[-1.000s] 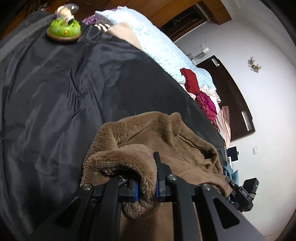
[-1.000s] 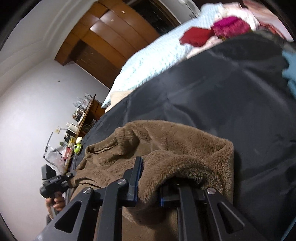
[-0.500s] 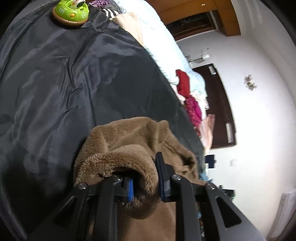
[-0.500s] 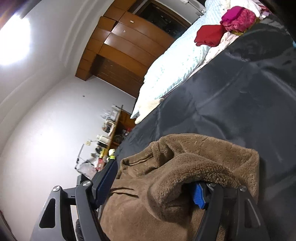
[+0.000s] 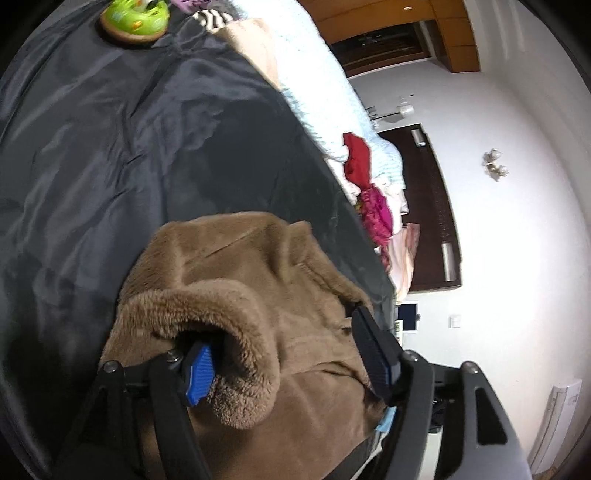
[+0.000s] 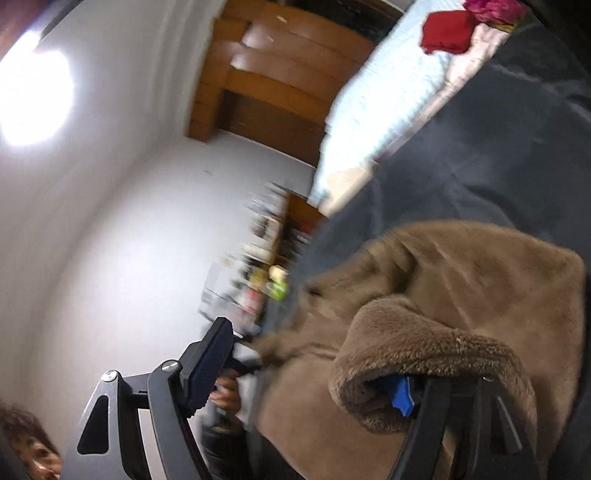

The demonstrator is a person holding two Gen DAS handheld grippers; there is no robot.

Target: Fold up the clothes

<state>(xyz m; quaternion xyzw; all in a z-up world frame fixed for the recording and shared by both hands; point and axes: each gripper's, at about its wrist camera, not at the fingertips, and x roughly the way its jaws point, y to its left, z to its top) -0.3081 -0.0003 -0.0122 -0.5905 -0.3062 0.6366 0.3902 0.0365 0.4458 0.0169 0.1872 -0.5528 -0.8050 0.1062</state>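
I judged a fold just laid; the brown fleece garment (image 5: 236,302) lay on the dark bedspread (image 5: 110,147), its rolled edge draped over one finger of each gripper; left gripper (image 5: 288,365) and right gripper (image 6: 306,373) stood spread wide, pinching nothing; next I'd slide both clear.

the fleece garment (image 5: 236,280) lies on the bed cover (image 5: 110,147), at its near edge. a toy (image 5: 135,18) sits far behind it; piled clothes (image 5: 365,184) lie to its right.
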